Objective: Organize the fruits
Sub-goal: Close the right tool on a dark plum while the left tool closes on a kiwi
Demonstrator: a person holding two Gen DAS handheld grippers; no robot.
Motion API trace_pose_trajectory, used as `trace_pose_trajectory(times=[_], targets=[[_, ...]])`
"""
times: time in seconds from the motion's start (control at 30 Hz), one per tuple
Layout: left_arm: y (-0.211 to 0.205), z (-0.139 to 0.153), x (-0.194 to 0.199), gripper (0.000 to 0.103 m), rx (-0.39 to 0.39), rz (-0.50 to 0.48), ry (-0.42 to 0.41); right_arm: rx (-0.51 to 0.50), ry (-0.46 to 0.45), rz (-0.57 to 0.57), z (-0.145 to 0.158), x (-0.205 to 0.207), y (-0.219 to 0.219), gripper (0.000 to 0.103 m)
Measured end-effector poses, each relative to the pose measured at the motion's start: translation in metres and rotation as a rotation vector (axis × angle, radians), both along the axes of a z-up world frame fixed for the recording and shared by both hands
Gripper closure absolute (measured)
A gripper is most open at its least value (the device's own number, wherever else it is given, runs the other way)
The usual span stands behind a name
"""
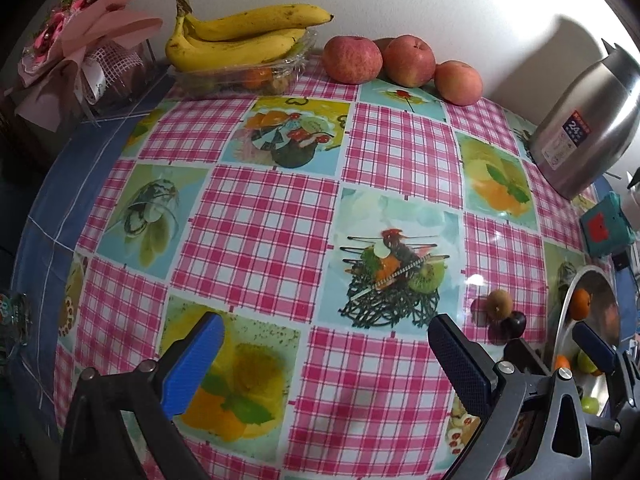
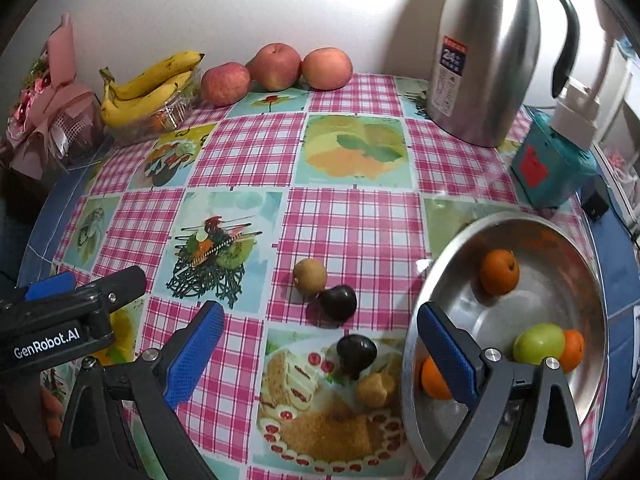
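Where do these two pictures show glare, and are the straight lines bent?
Left wrist view: the wall is overexposed at upper right, a small glare spot sits on the tablecloth, and its checks curve outward. Right wrist view: the wall glares above the apples, and the steel bowl reflects light.

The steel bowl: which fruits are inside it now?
The steel bowl holds three oranges and one green fruit. The right tongs' finger covers part of the bowl.
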State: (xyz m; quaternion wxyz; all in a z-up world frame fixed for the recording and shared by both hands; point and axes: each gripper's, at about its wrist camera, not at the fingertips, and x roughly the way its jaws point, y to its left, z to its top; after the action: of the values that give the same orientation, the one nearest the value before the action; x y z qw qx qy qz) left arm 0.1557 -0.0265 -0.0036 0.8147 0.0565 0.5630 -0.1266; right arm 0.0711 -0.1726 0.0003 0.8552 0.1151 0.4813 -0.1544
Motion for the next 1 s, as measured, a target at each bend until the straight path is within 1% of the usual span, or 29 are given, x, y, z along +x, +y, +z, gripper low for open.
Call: trace_pose_trajectory(times=[0.2,0.33,0.4,0.43,0.47,0.6,0.67,0.8,0.87,1.0], targets=[[-0.012,-0.002,0.002,0.0,-0.031,0.007,0.011,-0.003,-0.008,0.053,-0.001,0.012,-0.003,0.006],[-0.017,-0.006,0.003,0.0,-0.075,0.023,0.028,-0.011,0.005,0.077,-0.006,0.016,-0.006,0.007],[-0.018,-0.008,0.003,0.0,-0.09,0.032,0.034,-0.013,0.022,0.083,-0.01,0.017,-0.008,0.015],[-0.019,-0.01,0.003,0.0,-0.093,0.032,0.038,-0.013,0.029,0.084,-0.011,0.018,-0.009,0.024],[-0.02,-0.012,0.003,0.0,-0.09,0.026,0.042,-0.01,0.032,0.088,-0.012,0.018,-0.011,0.028],[-0.024,-0.019,0.003,0.001,-0.075,0.016,0.051,-0.009,0.049,0.097,-0.018,0.019,-0.014,0.029],[-0.027,-0.023,0.002,0.001,-0.073,0.011,0.058,-0.012,0.063,0.099,-0.022,0.019,-0.015,0.035],[-0.033,-0.027,0.0,0.004,-0.077,-0.006,0.066,-0.021,0.088,0.102,-0.027,0.02,-0.016,0.041],[-0.035,-0.029,-0.001,0.004,-0.076,-0.012,0.072,-0.031,0.105,0.112,-0.029,0.021,-0.015,0.047],[-0.038,-0.033,-0.001,0.007,-0.083,-0.017,0.086,-0.039,0.122,0.123,-0.034,0.022,-0.013,0.051]])
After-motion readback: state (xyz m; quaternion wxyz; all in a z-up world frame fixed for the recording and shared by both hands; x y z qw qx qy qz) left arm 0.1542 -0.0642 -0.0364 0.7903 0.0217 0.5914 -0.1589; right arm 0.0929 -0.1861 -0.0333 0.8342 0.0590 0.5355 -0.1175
